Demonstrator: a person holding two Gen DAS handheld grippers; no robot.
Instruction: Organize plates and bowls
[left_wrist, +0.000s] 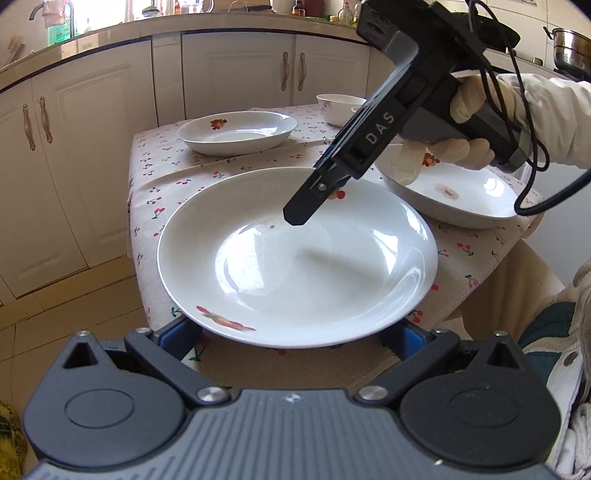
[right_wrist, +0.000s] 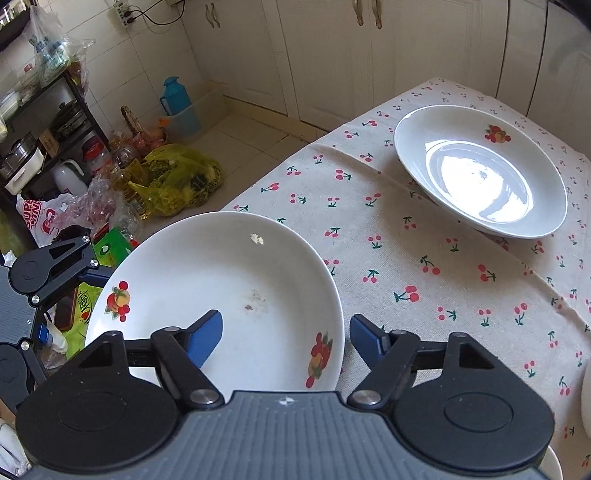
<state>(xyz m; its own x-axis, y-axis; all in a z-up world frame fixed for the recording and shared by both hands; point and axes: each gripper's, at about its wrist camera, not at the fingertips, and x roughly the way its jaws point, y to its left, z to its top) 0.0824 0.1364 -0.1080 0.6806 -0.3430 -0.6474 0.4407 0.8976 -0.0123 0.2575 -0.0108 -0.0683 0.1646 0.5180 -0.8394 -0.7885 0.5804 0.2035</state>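
So the big white plate (left_wrist: 295, 254) is sitting at the near left corner of the counter (left_wrist: 229, 162), which is wearing a cherry-print cloth, and part of its rim is hanging out past the counter edge. The left claw (left_wrist: 295, 338) is sitting wide open with its blue pads low on either side of that plate's near rim, mostly tucked under it, so I can't tell if they're actually touching. The right claw (right_wrist: 286, 334) is also spread wide, straddling the plate's right rim: one blue finger (right_wrist: 207, 334) is hovering inside over the dish, the other is out over the cloth, and it isn't gripping anything. There's a little white crumb and a few dark specks lying in the plate.

A second plate (right_wrist: 480, 170) is resting at the far side of the counter, well apart from the first. A third plate (left_wrist: 450, 192) is sitting on the right, partly hidden behind the gloved right hand (left_wrist: 469, 125). A small bowl (left_wrist: 338, 107) is standing at the far right corner.
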